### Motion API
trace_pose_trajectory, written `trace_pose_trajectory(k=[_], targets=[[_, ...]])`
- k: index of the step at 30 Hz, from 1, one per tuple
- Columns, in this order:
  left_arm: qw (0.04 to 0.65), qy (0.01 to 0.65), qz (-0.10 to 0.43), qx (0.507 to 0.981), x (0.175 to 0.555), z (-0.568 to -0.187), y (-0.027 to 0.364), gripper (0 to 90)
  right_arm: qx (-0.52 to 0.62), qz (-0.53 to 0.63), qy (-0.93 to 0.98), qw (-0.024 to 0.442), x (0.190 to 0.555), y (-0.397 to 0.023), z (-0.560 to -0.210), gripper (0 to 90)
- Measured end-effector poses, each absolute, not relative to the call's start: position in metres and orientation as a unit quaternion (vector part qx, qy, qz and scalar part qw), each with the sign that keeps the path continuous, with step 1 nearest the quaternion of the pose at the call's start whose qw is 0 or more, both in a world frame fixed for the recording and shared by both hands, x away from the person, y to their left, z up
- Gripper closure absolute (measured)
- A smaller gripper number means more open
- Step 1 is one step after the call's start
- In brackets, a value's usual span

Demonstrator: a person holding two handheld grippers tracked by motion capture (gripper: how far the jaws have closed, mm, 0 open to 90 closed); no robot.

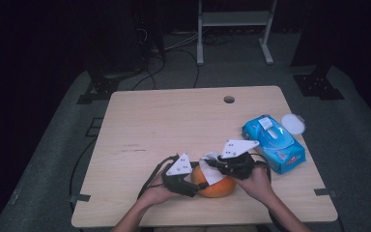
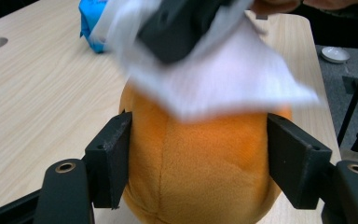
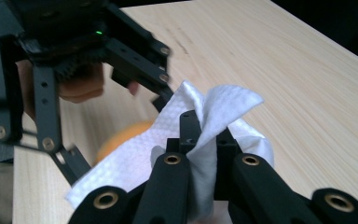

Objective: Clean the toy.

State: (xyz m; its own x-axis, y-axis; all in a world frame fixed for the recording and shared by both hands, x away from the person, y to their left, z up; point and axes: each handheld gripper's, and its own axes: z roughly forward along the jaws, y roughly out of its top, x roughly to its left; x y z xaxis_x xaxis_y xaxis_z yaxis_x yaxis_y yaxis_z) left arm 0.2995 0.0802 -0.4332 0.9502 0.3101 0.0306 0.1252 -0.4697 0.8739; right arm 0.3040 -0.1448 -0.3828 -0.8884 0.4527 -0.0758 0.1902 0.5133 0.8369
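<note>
The left gripper (image 2: 196, 154) has its two black jaws set against either flank of the orange plush ball (image 2: 196, 163), one pad at the ball's nine o'clock, the other at its three o'clock, both touching the fabric: about half open and gripping. Over in the right gripper view, the right gripper (image 3: 205, 135) is clamped fully down on a white paper tissue (image 3: 223, 105), the sheet bunched up between the fingertips and spilling out on both sides (a crumpled wing sticks up at twelve o'clock).

From above, the left gripper (image 1: 193, 182) sits at the ball's nine o'clock, the right gripper (image 1: 211, 164) at its twelve to one o'clock, with the tissue (image 1: 211, 171) draped over the ball's (image 1: 217, 186) top. The left gripper view shows that sheet lying on the ball's upper half, blurred.

The ball rests on the wooden table (image 1: 174, 121) near the front edge, at about six o'clock on the tabletop. At the ball's two o'clock, near the right edge, lies a blue tissue pack (image 1: 274, 143); just beyond it at its one o'clock, a small white round lid (image 1: 293, 123). A round cable hole (image 1: 229, 99) sits at the table's twelve o'clock.
</note>
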Motion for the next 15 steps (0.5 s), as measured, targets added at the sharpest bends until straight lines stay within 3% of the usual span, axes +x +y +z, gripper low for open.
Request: trace_pose_trajectory(k=[4,9,15], targets=[[0.494,0.12,0.097,0.856,0.298,-0.432,0.077,29.4,0.198,0.466,0.851,0.138,0.303,-0.153,-0.384,86.3],[0.483,0.093,0.111,0.864,0.291,-0.43,0.07,28.4,0.17,0.469,0.859,0.116,0.297,-0.133,-0.387,86.2],[0.488,0.103,0.096,0.861,0.296,-0.436,0.082,29.4,0.169,0.457,0.864,0.129,0.298,-0.136,-0.385,86.2]])
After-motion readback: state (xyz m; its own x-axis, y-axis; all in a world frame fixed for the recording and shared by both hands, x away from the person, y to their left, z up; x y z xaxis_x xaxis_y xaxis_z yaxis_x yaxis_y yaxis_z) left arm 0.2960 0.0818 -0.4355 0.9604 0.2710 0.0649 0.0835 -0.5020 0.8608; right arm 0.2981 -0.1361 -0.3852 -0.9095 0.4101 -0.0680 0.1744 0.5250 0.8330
